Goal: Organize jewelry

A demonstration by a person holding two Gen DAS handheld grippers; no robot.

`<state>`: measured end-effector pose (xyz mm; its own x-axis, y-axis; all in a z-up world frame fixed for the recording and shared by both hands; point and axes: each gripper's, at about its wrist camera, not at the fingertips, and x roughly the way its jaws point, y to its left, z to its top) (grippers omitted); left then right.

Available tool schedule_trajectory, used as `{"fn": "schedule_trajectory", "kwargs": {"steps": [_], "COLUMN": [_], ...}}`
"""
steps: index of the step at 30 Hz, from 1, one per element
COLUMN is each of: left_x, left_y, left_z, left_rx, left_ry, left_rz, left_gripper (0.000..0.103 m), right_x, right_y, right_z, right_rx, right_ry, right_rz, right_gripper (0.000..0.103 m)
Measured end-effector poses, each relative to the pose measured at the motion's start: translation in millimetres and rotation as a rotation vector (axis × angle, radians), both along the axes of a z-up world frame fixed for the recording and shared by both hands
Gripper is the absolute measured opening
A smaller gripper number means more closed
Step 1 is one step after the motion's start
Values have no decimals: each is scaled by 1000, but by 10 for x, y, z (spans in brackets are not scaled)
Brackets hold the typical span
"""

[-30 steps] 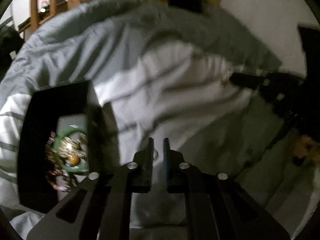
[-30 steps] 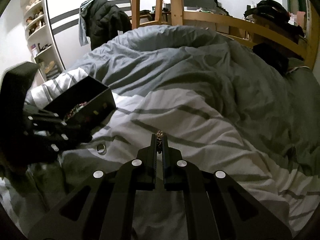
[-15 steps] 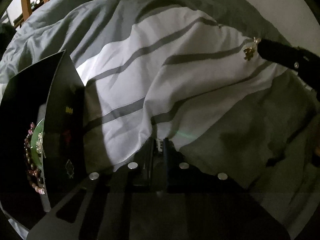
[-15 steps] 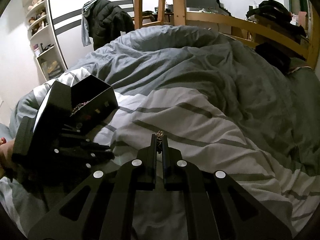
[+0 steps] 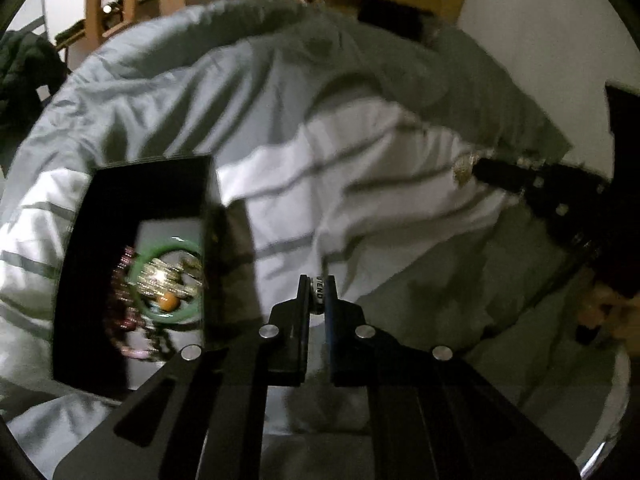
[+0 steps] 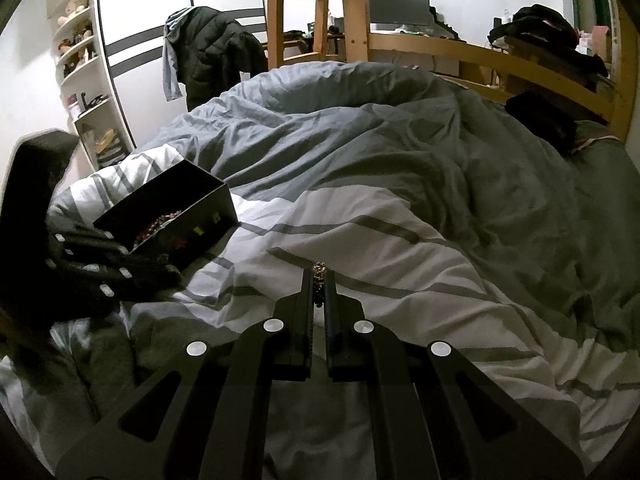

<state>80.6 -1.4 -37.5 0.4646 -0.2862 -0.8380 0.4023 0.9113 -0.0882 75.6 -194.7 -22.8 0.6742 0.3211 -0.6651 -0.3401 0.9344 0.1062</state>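
An open black jewelry box (image 5: 100, 240) lies on the striped duvet, left of my left gripper (image 5: 318, 286). It holds a green bangle (image 5: 170, 280), gold pieces and a pink bead string. My left gripper is shut on a silver ring (image 5: 319, 292) with lettering, above the duvet just right of the box. My right gripper (image 6: 319, 280) is shut on a small gold ornament (image 6: 319, 270) above the duvet. In the left wrist view that ornament (image 5: 462, 168) shows at the right gripper's tip. The box (image 6: 172, 216) sits left in the right wrist view.
A grey and white striped duvet (image 6: 400, 208) covers the bed. A wooden bed frame and ladder (image 6: 316, 12) stand behind. A dark jacket (image 6: 216, 56) hangs at the back left, beside white shelves (image 6: 80, 68).
My left gripper dipped to the duvet, closed on the silver ring and lifted back up beside the box. The ring no longer lies on the duvet. My right gripper has stayed put.
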Motion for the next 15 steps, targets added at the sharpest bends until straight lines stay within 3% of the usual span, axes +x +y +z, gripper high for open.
{"fn": "schedule_trajectory", "kwargs": {"steps": [4,15], "left_x": [-72,46], "left_y": [119,396], "left_z": [230,502], "left_rx": [-22,-42], "left_ry": [-48,-104], "left_rz": [30,133], "left_gripper": [7,7], "right_x": [-17,-50], "right_y": [18,341], "right_z": [52,331], "right_rx": [5,-4], "right_ry": [-1,-26], "right_rz": [7,55], "right_gripper": [5,5]}}
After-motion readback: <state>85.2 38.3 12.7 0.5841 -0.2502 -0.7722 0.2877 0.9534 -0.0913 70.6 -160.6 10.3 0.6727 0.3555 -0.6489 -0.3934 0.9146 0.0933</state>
